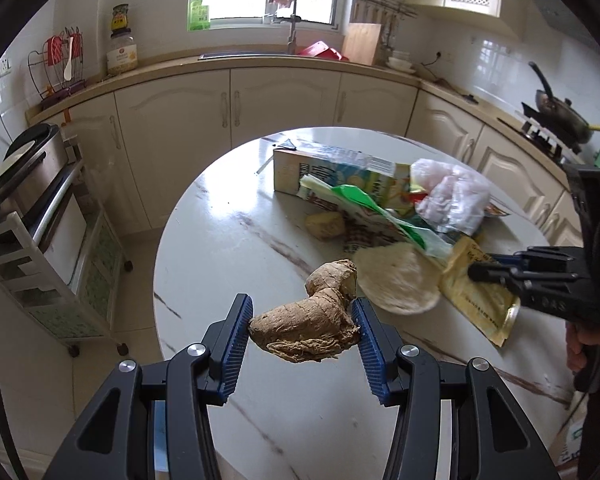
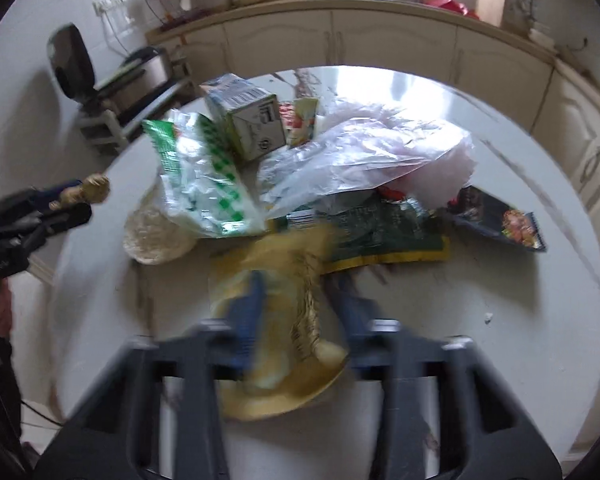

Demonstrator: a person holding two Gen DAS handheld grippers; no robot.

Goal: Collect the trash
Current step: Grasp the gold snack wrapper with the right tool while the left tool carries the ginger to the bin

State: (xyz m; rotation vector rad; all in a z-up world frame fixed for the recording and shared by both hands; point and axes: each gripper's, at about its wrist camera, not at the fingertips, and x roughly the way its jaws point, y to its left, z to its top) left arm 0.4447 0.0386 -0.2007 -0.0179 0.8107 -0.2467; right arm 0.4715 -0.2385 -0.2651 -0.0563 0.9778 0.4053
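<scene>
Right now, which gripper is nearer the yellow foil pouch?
Right. The right gripper is at the yellow foil pouch, fingers either side of it. The left gripper is apart from it, clamped on a ginger root above the table.

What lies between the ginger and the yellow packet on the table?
A round white disc lies between ginger and yellow packet, seen in the left wrist view.

A round white marble-look table with brown veins (image 1: 220, 248) bears a heap of litter: a cardboard carton (image 1: 300, 168), a crumpled clear plastic bag (image 1: 452, 196), a green-and-white wrapper (image 2: 204, 184), a pale round wafer (image 1: 396, 280), a yellow foil pouch (image 1: 476, 304) and a dark snack packet (image 2: 500, 216)
</scene>
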